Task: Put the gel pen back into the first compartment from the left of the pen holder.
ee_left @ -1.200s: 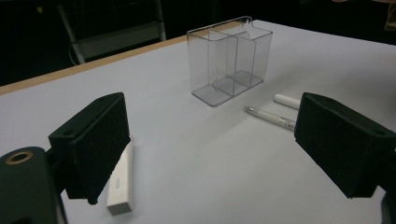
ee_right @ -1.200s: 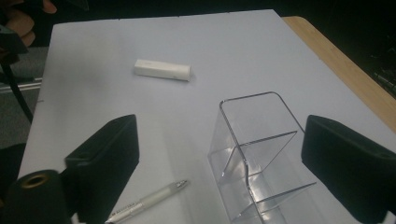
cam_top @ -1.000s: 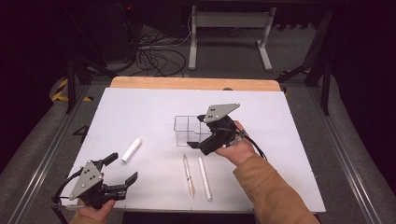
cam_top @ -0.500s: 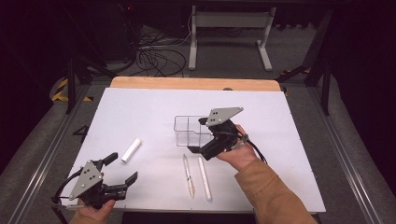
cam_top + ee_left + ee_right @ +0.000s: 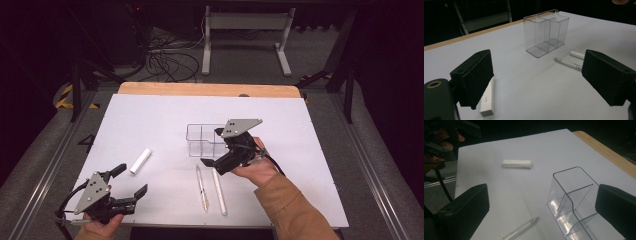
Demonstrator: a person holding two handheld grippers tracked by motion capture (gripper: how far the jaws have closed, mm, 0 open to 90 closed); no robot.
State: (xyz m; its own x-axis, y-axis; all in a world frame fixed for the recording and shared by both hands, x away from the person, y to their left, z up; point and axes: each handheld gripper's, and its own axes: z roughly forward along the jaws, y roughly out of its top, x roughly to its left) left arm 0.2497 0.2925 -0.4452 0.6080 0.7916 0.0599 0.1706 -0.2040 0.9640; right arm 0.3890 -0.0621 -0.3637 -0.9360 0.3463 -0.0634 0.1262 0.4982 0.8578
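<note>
My left gripper (image 5: 127,181) hovers low at the near-left corner, jaws spread, empty. My right gripper (image 5: 214,149) hangs wide open just beside the clear organizer (image 5: 200,136). One eraser (image 5: 140,160), small print unreadable. Two pens (image 5: 201,187) lie side by side near the organizer, lettering too blurred to read.

Jaws: wide apart, empty
Clear box (image 5: 574,202): upright, beside right jaw
Pen (image 5: 520,229): between jaws, on table
Eraser (image 5: 516,163): farther off
</note>
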